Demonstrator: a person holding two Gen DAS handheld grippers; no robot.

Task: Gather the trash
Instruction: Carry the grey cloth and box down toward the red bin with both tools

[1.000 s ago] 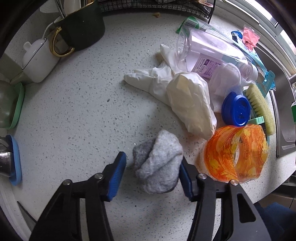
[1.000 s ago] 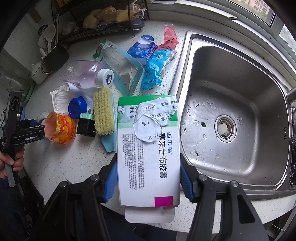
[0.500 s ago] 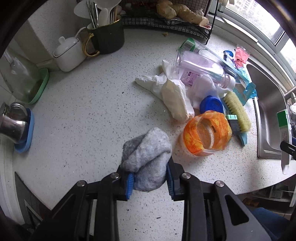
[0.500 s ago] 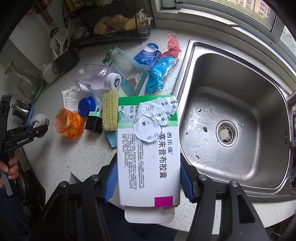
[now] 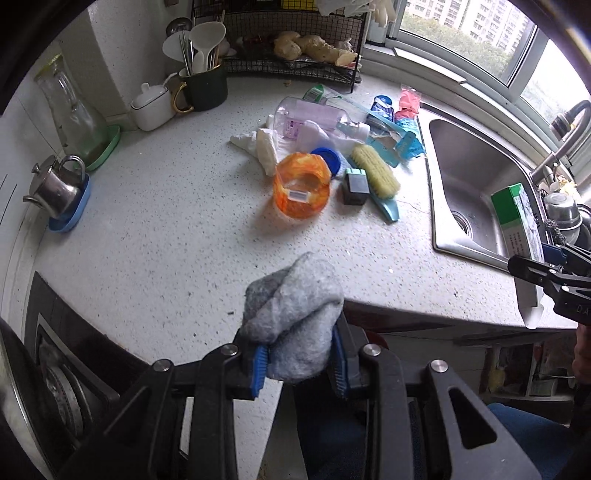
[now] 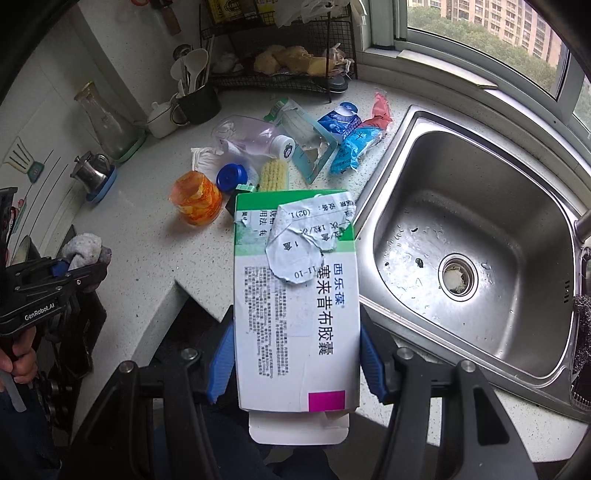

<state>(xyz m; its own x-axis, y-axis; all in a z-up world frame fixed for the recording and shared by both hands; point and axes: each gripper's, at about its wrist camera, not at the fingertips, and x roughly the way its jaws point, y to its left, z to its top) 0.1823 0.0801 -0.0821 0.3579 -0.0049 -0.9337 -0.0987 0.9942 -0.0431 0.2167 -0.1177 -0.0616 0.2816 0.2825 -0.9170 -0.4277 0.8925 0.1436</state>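
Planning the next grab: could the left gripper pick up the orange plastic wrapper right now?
Probably not yet. The left gripper is shut on the grey cloth wad, so its jaws are full. The orange plastic wrapper lies unobstructed on the counter.

Beyond the fingers, a white speckled countertop (image 5: 155,221) meets a white wall; ahead to the right, a steel sink (image 6: 476,236) sits under a daylit window (image 6: 491,33).

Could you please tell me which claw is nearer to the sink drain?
Right. The right claw, gripping the medicine box, sits beside the sink drain; the left claw, holding the gray cloth, is beyond the counter's far edge.
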